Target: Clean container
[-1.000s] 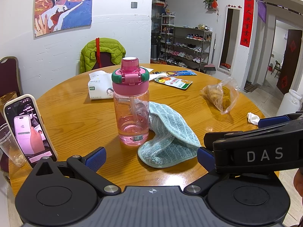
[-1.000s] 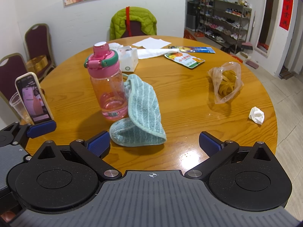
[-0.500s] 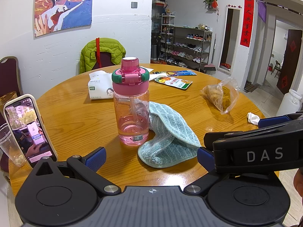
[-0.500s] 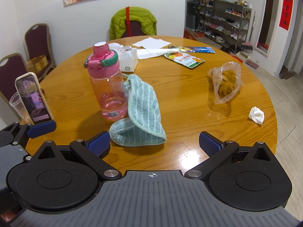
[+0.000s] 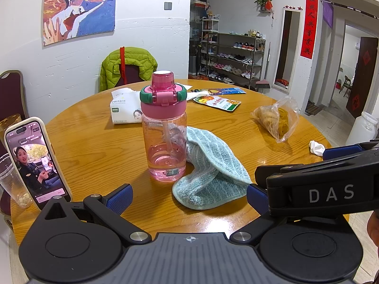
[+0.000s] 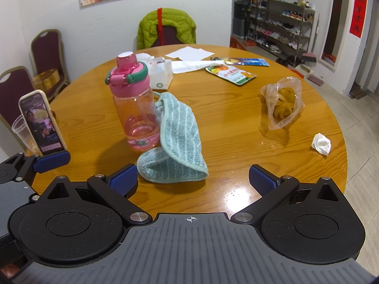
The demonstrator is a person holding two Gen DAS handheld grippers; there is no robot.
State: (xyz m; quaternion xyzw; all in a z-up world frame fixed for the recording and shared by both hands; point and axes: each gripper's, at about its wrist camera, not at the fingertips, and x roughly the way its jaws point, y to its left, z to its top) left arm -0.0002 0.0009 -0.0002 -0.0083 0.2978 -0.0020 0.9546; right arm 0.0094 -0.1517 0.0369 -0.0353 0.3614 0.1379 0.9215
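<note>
**Both grippers wide open, short of the bottle and cloth**

At the bottom of the left wrist view, the left gripper [image 5: 188, 195] stands with its blue pads spread wide, holding nothing. The right gripper [image 6: 193, 177] is equally wide and empty at the bottom of the right wrist view; its black body also crosses the lower right of the left view.

Just beyond the pads, a folded light-blue striped cloth [image 5: 210, 168] lies on the round wooden table [image 5: 94, 146], its far end touching the pink water bottle [image 5: 164, 130]. The bottle stands upright at centre frame, lid closed, with a straw inside and a shallow layer of clear liquid at the bottom.

At the left edge, a phone [image 5: 35, 161] with a lit screen leans upright against a clear plastic cup [image 5: 10, 182], which holds a little pale residue at its base.

Farther back, behind the bottle, sits a tissue pack [image 5: 125, 108]. To the right lies a clear plastic bag [image 6: 283, 104] holding yellow rubber bands, and nearer the right rim a crumpled white tissue [image 6: 321, 143]. A snack packet [image 6: 231, 72] and paper napkins [image 6: 189, 53] lie toward the far side.

Beyond the table, a green jacket [image 5: 128, 68] hangs over a chair.
</note>
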